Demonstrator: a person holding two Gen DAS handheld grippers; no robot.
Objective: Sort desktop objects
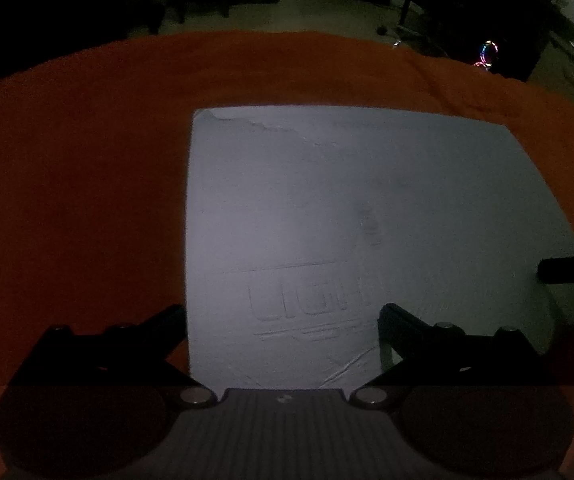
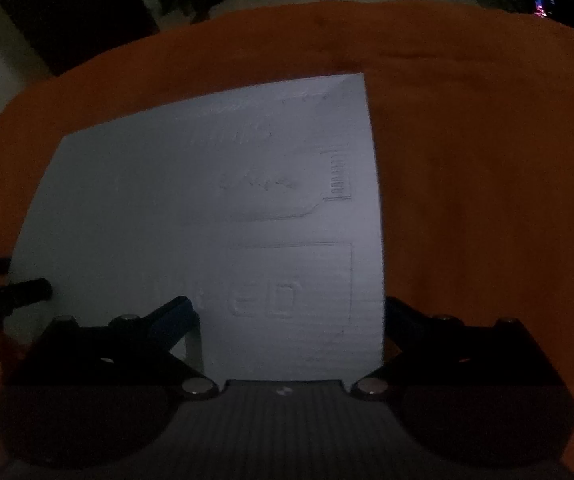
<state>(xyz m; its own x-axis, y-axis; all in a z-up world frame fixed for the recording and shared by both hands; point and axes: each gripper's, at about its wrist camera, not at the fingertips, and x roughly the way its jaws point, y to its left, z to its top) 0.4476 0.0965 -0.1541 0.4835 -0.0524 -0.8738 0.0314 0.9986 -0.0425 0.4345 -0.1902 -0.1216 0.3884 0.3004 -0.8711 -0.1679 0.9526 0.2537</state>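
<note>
board (image 1: 327, 220) covers orange cloth (image 1: 67, 180), claws (image 1: 283, 316) spread.

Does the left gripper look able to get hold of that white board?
Probably yes: the left gripper sits open at the white board with its jaws straddling the left edge; nothing blocks it.

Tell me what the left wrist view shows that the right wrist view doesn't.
Only the left wrist view: embossed lettering near the white board's near edge, and chipped surface at its far corner. Only the right wrist view: an embossed boxed symbol and a small label outline near the board's right edge. Both: the white board on the orange cloth, each open claw, left claw and right claw, straddling a board edge.
</note>
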